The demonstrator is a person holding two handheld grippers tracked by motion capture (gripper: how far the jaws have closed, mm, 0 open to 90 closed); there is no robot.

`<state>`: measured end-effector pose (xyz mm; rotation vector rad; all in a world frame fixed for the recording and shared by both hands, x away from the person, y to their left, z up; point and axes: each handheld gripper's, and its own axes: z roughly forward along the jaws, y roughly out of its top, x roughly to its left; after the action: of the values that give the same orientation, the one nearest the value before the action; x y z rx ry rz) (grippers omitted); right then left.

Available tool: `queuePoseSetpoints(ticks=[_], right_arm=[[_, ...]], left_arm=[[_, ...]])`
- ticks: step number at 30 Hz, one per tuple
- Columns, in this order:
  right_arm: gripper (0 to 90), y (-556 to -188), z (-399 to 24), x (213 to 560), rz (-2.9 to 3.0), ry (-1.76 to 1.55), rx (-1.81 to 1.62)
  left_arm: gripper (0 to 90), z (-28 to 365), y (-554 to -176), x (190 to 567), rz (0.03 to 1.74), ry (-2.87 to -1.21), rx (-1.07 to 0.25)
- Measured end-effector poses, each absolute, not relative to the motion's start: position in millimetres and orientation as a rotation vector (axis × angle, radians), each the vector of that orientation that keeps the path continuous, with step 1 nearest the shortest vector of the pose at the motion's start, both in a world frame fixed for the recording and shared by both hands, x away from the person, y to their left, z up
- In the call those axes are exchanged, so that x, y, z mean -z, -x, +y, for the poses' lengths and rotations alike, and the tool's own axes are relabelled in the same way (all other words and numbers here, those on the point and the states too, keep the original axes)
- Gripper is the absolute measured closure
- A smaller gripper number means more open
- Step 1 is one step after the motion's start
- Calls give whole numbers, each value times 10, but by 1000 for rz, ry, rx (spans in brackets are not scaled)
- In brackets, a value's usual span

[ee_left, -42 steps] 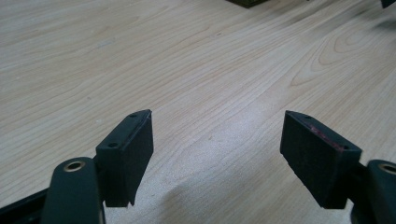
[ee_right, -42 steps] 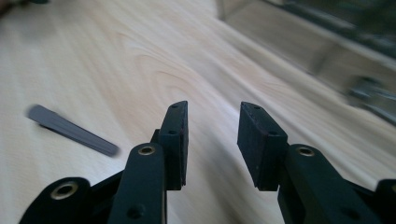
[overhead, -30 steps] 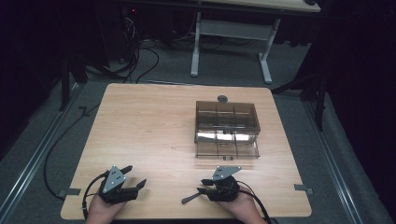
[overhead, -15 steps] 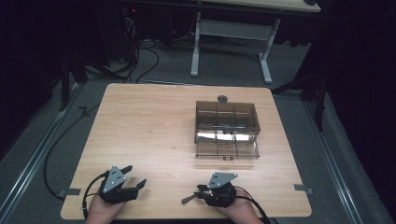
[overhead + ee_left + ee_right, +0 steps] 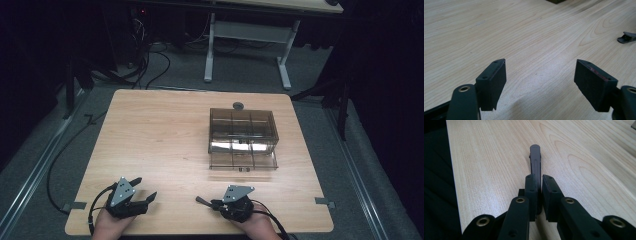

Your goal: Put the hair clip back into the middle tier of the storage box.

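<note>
On the worktop (image 5: 160,130), a compartment box (image 5: 243,137) sits right of centre, a small knob (image 5: 238,105) behind it, both tongs at the near edge.

Table (image 5: 160,135) left half bare — compartment box (image 5: 243,131) blocks right-centre.

Sitting on one wooden table (image 5: 165,135) are one clear brown compartment box (image 5: 243,136), one small round dark knob (image 5: 238,105) beside its far edge and one slim dark tool (image 5: 535,160), while two grippers, left (image 5: 144,189) and right (image 5: 209,202), are showing.
</note>
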<state>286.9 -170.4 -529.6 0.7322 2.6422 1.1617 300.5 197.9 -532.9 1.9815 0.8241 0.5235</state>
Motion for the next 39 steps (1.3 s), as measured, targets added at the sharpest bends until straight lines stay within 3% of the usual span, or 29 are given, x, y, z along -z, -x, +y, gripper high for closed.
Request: queuePoseSetpoints(ticks=[10, 28, 39], right_arm=[[775, -2920, -1653, 5255, 2622, -740, -1206], [820, -3012, -1519, 5291, 2646, -764, -1190], [819, -3010, -1742, 5188, 2569, -812, -1211]], left_arm=[[263, 1979, -3007, 5329, 823, -1984, -520], [262, 1981, -3008, 5329, 824, -1982, -518], [262, 1981, -3007, 5330, 823, -1980, -518]])
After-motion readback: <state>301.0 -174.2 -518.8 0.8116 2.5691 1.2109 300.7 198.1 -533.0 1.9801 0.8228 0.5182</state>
